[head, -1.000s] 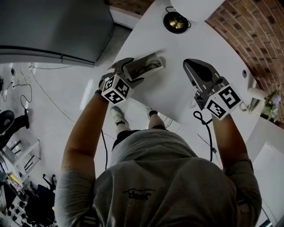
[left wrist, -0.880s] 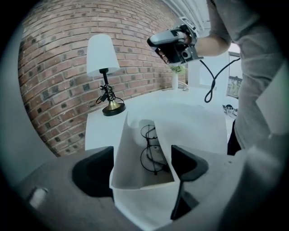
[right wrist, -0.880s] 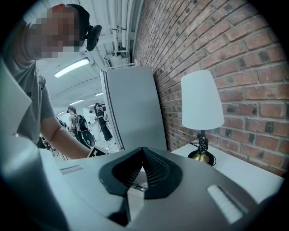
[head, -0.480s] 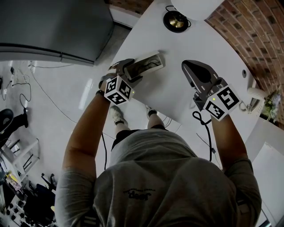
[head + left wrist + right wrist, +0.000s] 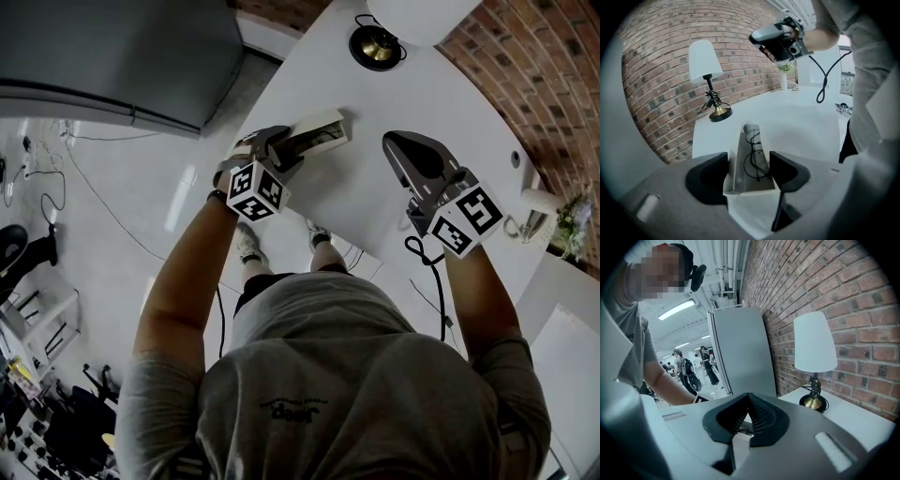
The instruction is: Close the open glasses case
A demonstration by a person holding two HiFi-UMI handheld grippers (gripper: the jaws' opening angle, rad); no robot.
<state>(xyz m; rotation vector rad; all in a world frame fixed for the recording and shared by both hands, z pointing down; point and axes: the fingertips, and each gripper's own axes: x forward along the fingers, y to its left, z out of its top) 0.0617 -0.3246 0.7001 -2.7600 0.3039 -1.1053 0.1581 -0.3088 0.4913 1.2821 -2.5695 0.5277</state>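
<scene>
The open glasses case (image 5: 321,130) lies on the white table (image 5: 366,211) near its left edge, a pale trough with wire-rimmed glasses (image 5: 753,154) inside. My left gripper (image 5: 279,152) straddles the case's near end (image 5: 749,180). Its jaws are closing, and the dark pads (image 5: 785,171) stand right at the case's two side walls; I see no clear squeeze. A flap of the case hangs below, between the jaws. My right gripper (image 5: 405,150) hovers over the table's right part, apart from the case. It is shut with nothing in it (image 5: 749,399).
A lamp with a white shade and brass base (image 5: 377,47) stands at the table's far end, beyond the case (image 5: 710,79). A brick wall (image 5: 525,66) runs along the right. A grey cabinet (image 5: 112,56) stands left of the table. A cable (image 5: 427,253) hangs from the right gripper.
The left gripper's jaws have narrowed around the case's near end. Both hands have barely shifted.
</scene>
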